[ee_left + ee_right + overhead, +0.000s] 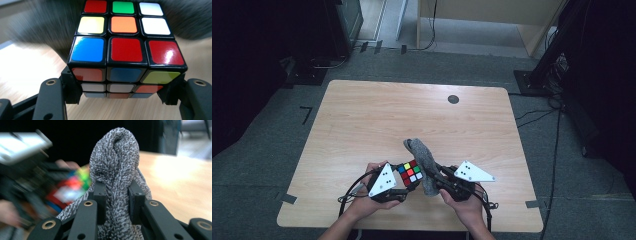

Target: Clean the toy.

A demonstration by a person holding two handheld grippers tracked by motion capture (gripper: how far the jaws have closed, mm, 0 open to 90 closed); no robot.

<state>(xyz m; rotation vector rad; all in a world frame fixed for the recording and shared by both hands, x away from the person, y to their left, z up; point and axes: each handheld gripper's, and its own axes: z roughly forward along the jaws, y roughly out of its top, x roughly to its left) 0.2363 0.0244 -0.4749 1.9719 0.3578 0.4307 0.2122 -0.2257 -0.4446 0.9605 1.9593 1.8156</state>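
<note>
left tongs [122, 97] clamp a glossy plastic puzzle cube [126, 53]; right tongs [116, 202] pinch a nubby grey knit cloth [117, 162].

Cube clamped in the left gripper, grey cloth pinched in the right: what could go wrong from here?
1. The left gripper clamps only the lower layers of the cube, so rubbing could twist it loose.
2. The right gripper pinches a bunched fold of the cloth; it may slip out.
</note>
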